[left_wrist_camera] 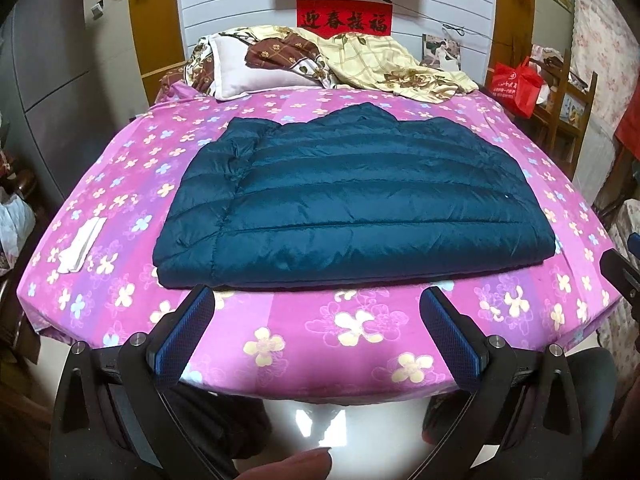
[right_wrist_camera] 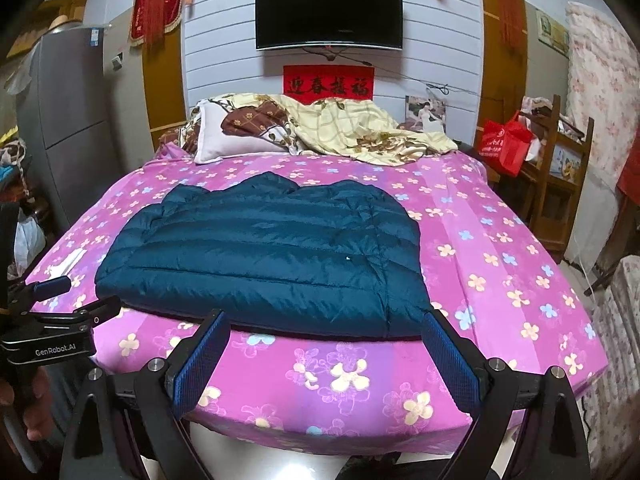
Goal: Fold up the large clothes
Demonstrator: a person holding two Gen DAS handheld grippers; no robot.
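A dark teal puffer jacket [left_wrist_camera: 352, 196] [right_wrist_camera: 264, 256] lies flat on the pink flowered bed [left_wrist_camera: 352, 340] [right_wrist_camera: 500, 280], its hem toward me and its left sleeve folded in over the body. My left gripper [left_wrist_camera: 318, 300] hovers open just short of the hem, with nothing between its blue pads. My right gripper [right_wrist_camera: 326, 328] is also open and empty, its fingertips level with the jacket's near edge at the right half. The left gripper [right_wrist_camera: 52, 286] shows again at the left edge of the right wrist view.
A white folded cloth [left_wrist_camera: 80, 250] lies on the bed's left side. Pillow [left_wrist_camera: 256, 64] and crumpled quilt [left_wrist_camera: 380, 60] sit at the head. A grey fridge [left_wrist_camera: 48, 80] stands left; a wooden shelf with a red bag [left_wrist_camera: 516, 84] stands right. Glossy floor below.
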